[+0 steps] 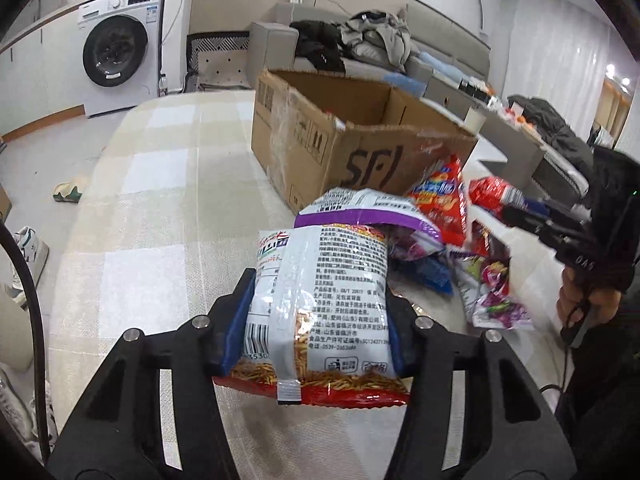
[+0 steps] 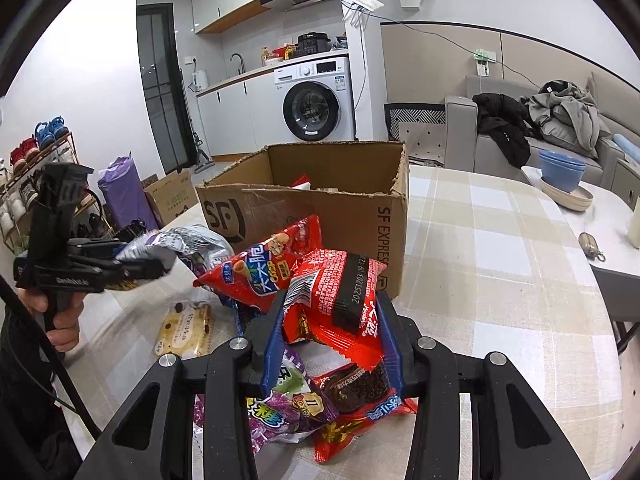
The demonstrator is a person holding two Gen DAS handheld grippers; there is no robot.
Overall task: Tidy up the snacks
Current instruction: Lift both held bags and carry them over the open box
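Left gripper [image 1: 316, 320]: both blue-padded fingers [image 1: 236, 320] are closed against the sides of a white snack bag [image 1: 320, 296], held level and pointing forward. Right gripper [image 2: 330, 340]: its blue pads [image 2: 274, 344] clamp a red snack packet [image 2: 340, 296]. Each tool is carried on a pistol-style handle gripped by a bare hand [image 2: 60, 320], the arms extended side by side.

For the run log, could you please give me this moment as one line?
left gripper: shut on white snack bag | right gripper: shut on red snack packet | cardboard box: open | snack pile: on table
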